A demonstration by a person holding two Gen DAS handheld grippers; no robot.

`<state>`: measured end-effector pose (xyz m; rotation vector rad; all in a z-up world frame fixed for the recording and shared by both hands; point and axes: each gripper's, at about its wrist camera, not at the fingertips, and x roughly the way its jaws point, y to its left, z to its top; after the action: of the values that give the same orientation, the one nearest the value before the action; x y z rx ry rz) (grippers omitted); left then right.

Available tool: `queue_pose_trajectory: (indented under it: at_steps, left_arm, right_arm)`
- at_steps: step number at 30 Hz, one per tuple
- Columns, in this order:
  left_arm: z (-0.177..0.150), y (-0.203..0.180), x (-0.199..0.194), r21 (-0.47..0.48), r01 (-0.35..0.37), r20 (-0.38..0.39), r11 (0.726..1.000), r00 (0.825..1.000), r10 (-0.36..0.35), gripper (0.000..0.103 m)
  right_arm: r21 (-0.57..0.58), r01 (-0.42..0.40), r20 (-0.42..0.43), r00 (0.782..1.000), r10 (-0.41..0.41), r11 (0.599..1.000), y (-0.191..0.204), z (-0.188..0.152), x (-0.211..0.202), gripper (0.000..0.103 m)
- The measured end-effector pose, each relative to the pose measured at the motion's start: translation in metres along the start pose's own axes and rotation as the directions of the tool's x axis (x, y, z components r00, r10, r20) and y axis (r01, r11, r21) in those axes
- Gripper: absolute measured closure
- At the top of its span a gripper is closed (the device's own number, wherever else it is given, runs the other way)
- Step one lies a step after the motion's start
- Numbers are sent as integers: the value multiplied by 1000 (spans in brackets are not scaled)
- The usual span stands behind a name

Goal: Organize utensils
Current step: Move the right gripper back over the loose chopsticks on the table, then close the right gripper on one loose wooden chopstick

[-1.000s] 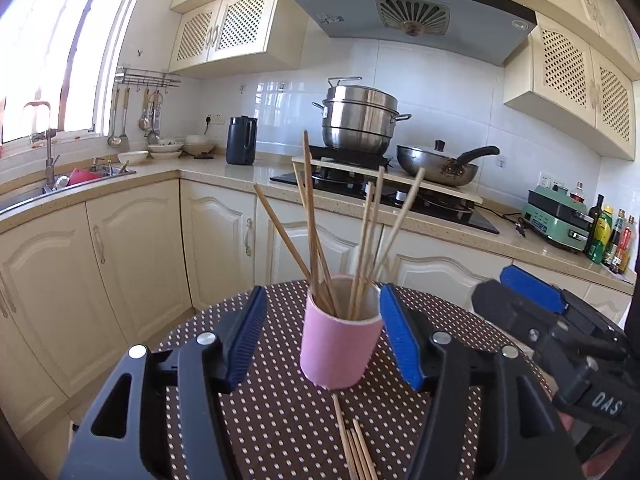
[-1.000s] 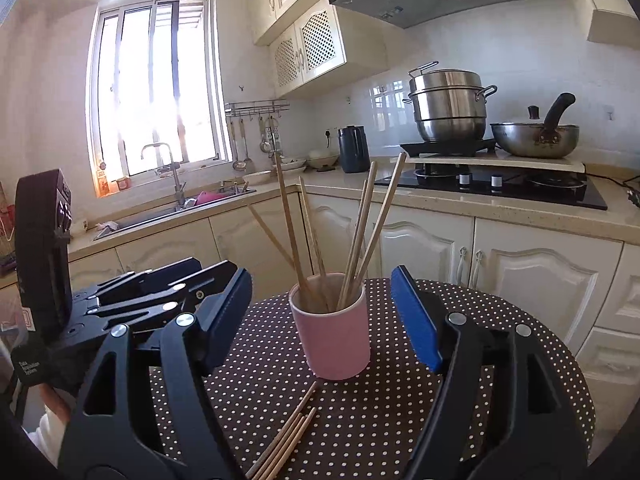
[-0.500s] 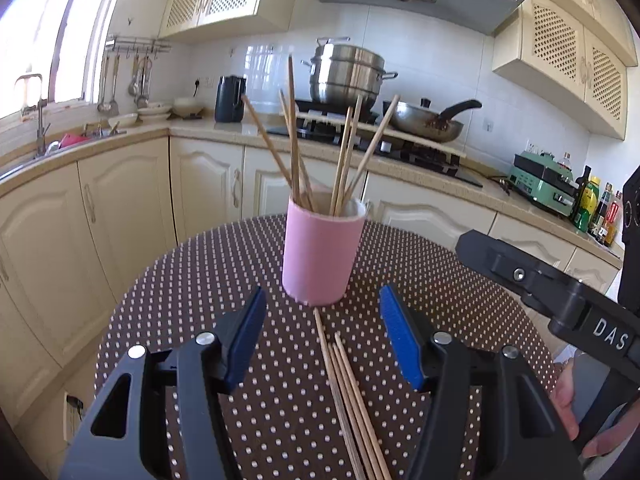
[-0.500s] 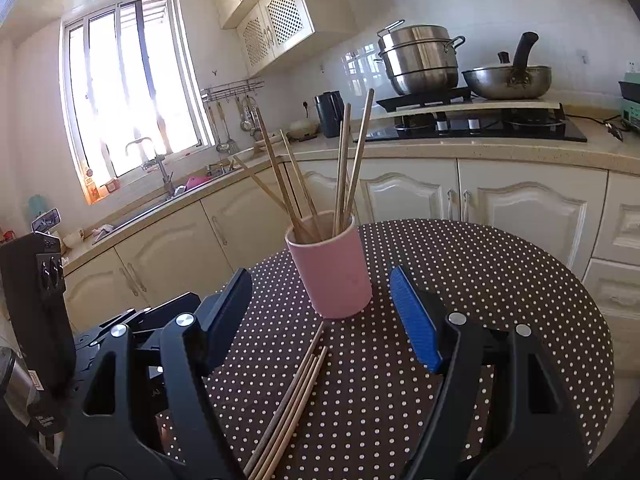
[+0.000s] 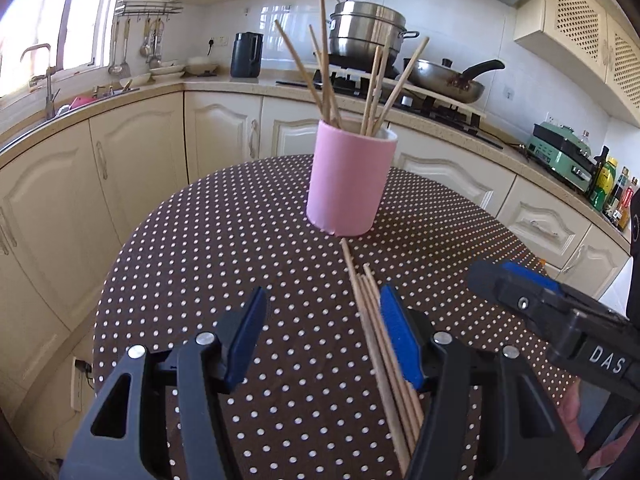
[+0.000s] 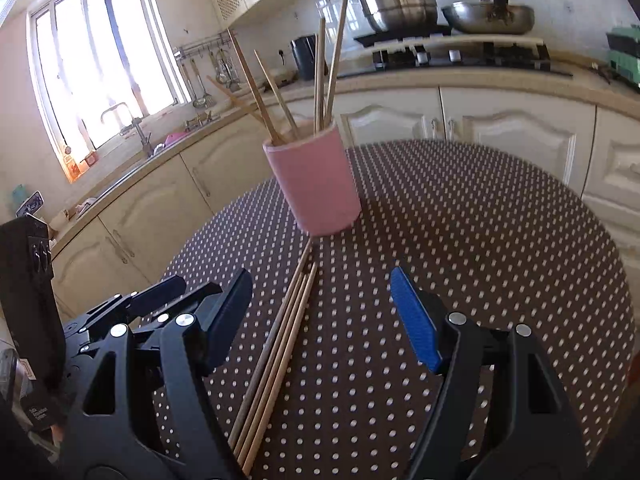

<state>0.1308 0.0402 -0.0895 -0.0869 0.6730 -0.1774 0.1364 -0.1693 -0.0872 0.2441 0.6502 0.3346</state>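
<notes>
Some chopsticks stand in the pink cup (image 5: 347, 184) at center. A bunch of loose chopsticks (image 5: 380, 340) waits on the bench (image 5: 208, 272). Both hand-held grippers (image 5: 320, 340) (image 6: 320, 312) are apart, holding nothing.

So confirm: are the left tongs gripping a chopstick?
No, the left tongs are open and empty; the loose chopsticks lie on the table.

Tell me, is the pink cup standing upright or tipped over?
Upright. The pink cup stands on its base on the dotted table, open end up, with chopsticks sticking out.
</notes>
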Motion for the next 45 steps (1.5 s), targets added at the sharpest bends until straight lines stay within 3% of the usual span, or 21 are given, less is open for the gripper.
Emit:
queue_pose_trajectory:
  at_steps: [6, 10, 13, 19, 21, 24, 27, 29, 31, 34, 39, 45]
  left_arm:
    - [-6, 13, 7, -24, -11, -47, 1000, 999, 10, 44]
    - [-7, 21, 13, -18, -21, -69, 1000, 997, 20, 44]
    - [-7, 26, 18, -38, -1, -89, 999, 996, -3, 44]
    - [-6, 32, 24, -57, 10, -116, 998, 993, -17, 44]
    - [-6, 33, 26, -69, 17, -125, 997, 992, -25, 44]
    - [-7, 34, 28, -71, 17, -132, 997, 991, -27, 43]
    - [-7, 33, 29, -61, 9, -132, 998, 991, -17, 43]
    - [-8, 33, 30, -62, 19, -135, 998, 990, -27, 43]
    - [-7, 32, 30, -61, 17, -137, 998, 990, -26, 43]
    - [-7, 30, 31, -57, 30, -151, 998, 988, -38, 43]
    - [-5, 15, 32, -19, 51, -168, 999, 984, -53, 42]
    - [-5, -7, 40, 30, 43, -203, 999, 979, -36, 42]
  right_arm:
    - [-15, 62, -86, 994, -63, 998, 5, -13, 17, 32]
    - [-23, 144, -151, 978, -146, 989, 10, -20, 33, 32]
    - [-31, 139, -195, 970, -142, 990, 14, -25, 43, 32]
    - [-121, 227, -219, 943, -249, 966, 27, -28, 54, 32]
    - [-143, 218, -219, 944, -246, 965, 32, -28, 56, 33]
    - [-160, 195, -218, 949, -227, 968, 36, -28, 58, 54]
    - [-176, 190, -220, 949, -226, 966, 39, -27, 60, 62]
    - [-204, 232, -214, 938, -274, 951, 42, -26, 65, 73]
    - [-203, 232, -213, 938, -275, 951, 40, -24, 68, 75]
    - [-179, 238, -211, 938, -273, 955, 35, -21, 68, 92]
    - [-63, 159, -220, 961, -169, 985, 13, -17, 62, 94]
    - [7, 101, -221, 970, -96, 995, 0, -17, 57, 94]
